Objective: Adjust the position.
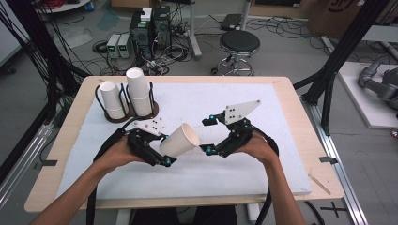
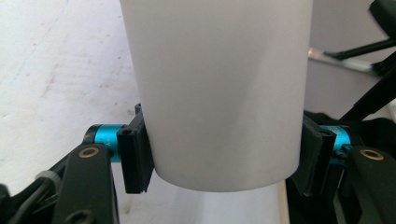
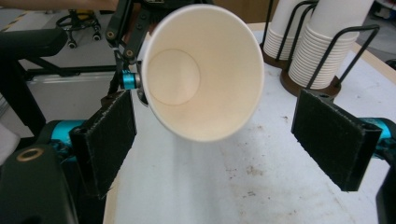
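Inside, right gripper view, paper cup bare, left gripper clamping base

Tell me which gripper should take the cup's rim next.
Probably the right gripper: its jaws stand open, facing the paper cup's open mouth, while the left gripper is clamped on the cup's base.

White pad lies bare ahead; 2 cup stacks block its far-left corner.
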`<action>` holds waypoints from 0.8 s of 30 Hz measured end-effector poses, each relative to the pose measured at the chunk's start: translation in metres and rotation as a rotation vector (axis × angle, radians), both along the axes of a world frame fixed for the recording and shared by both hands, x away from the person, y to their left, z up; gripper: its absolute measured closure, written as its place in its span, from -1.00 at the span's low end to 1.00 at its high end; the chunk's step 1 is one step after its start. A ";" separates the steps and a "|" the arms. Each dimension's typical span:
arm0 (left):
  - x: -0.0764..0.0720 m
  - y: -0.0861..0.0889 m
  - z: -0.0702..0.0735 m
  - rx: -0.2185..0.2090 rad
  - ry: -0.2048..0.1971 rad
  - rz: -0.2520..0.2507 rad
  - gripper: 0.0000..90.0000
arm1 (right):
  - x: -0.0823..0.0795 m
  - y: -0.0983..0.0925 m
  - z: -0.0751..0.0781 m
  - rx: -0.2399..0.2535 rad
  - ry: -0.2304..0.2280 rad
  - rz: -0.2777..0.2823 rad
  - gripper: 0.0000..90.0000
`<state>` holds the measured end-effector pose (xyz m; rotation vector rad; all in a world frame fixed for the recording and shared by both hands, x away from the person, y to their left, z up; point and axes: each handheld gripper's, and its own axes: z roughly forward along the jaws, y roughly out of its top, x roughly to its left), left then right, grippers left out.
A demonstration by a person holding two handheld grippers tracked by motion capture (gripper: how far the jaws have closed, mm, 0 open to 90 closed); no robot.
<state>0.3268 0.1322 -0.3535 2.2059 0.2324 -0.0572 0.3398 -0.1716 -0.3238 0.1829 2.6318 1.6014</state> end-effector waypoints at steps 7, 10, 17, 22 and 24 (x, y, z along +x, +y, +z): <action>-0.002 0.005 -0.004 -0.168 -0.004 0.024 -0.22 | -0.001 -0.005 -0.011 0.074 0.025 -0.018 -0.68; -0.004 0.006 -0.006 -0.219 -0.009 0.031 -0.22 | -0.001 -0.005 -0.015 0.108 0.032 -0.026 -0.68; -0.008 0.008 -0.009 -0.352 -0.023 0.020 -0.22 | -0.002 -0.001 -0.023 0.164 0.054 -0.009 -0.68; -0.009 0.009 -0.014 -0.397 -0.030 0.003 -0.22 | -0.003 0.003 -0.026 0.200 0.065 0.007 -0.68; -0.009 0.009 -0.016 -0.413 -0.031 0.000 -0.22 | -0.002 0.004 -0.026 0.218 0.074 0.017 -0.68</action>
